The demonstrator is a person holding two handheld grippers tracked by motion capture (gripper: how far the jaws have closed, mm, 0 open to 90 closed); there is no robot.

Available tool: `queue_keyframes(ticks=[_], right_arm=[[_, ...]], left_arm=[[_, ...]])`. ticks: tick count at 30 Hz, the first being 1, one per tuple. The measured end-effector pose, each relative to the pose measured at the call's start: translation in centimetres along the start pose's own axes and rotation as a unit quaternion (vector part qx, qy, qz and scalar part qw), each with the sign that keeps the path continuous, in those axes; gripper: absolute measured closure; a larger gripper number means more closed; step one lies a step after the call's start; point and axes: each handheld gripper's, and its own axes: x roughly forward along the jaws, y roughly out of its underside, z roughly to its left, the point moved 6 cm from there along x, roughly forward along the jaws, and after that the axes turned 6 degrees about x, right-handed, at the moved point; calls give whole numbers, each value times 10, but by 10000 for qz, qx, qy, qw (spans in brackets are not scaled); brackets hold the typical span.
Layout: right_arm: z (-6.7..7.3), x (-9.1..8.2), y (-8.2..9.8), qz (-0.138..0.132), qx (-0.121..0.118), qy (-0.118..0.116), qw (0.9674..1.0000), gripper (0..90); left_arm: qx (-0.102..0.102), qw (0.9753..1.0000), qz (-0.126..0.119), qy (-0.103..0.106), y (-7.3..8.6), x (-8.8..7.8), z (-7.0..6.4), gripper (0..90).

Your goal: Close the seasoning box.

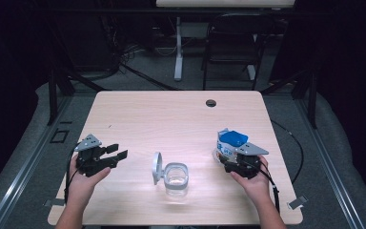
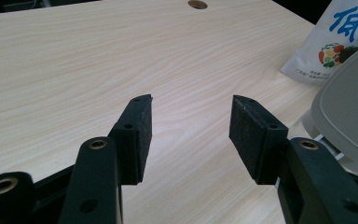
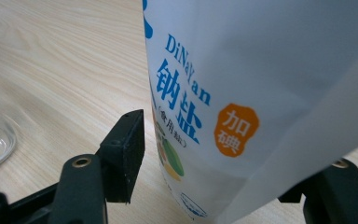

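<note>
Two sets of tongs sit low over the pale wooden tabletop (image 1: 171,114), one in each of the person's hands. At the left of the high view, the left tongs (image 1: 115,155) stand wide open with nothing between the black pads (image 2: 137,135), bare wood showing in the gap. The right tongs (image 3: 214,154) are at the right side of the tabletop, around the base of a white plastic salt pouch with blue lettering and a blue top (image 1: 229,143). In the right gripper view the pouch stands upright between the jaws; the pad on that view's left stands just clear of it, and the other jaw is hidden behind the pouch, so I cannot tell whether they grip it. Between the two hands, near the front edge, stands a clear glass jar (image 1: 176,179) with its round grey lid (image 1: 157,168) swung up on its left side.
</note>
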Motion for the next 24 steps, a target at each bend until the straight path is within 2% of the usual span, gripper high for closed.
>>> queue_keyframes(ticks=[7,24], right_arm=[[-1,1,0,-54,-38,-25,10000,379],[-3,-1,2,44,-66,11,10000,380]], left_arm=[[-9,10000,14,1,1,0,1,494],[-19,10000,34,7,1,2,1,494]])
